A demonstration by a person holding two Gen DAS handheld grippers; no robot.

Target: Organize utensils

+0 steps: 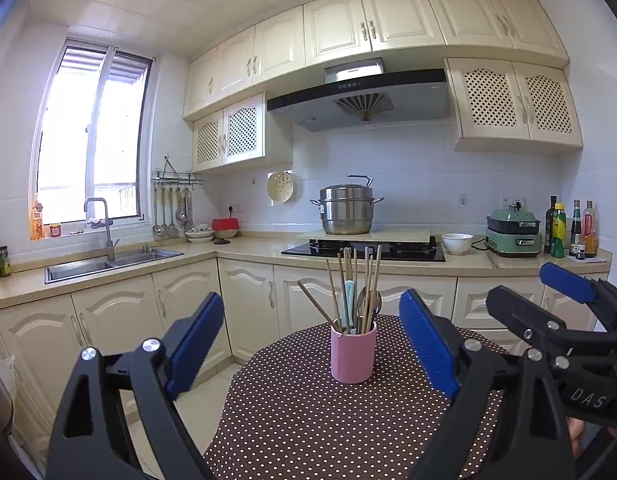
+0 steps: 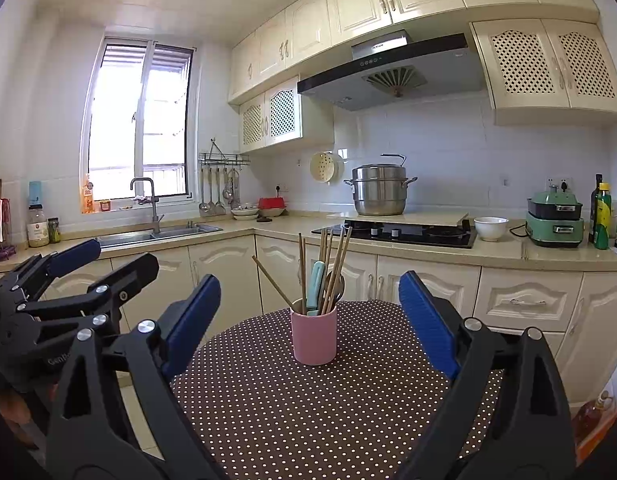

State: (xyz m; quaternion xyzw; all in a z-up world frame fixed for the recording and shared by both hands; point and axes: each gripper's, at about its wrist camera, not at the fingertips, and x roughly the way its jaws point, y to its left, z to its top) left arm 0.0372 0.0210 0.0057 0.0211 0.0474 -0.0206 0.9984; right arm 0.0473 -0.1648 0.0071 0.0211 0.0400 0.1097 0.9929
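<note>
A pink cup (image 1: 353, 354) stands upright on a round table with a brown polka-dot cloth (image 1: 292, 420). It holds several wooden chopsticks (image 1: 368, 280), a light teal-handled utensil (image 1: 349, 300) and a metal spoon (image 1: 364, 300). My left gripper (image 1: 310, 344) is open and empty, held above the table in front of the cup. The right gripper (image 1: 544, 292) shows at the right of this view, open. In the right wrist view the cup (image 2: 313, 337) stands ahead on the cloth (image 2: 308, 412), with my right gripper (image 2: 308, 324) open and empty before it. The left gripper (image 2: 104, 260) shows at the left, open.
Behind the table runs a kitchen counter with a sink (image 1: 108, 264), a black hob (image 1: 364, 250), a steel steamer pot (image 1: 345, 210), a white bowl (image 1: 456, 243), a green appliance (image 1: 512, 234) and bottles (image 1: 564, 232). Ladles hang on a wall rack (image 1: 174, 208).
</note>
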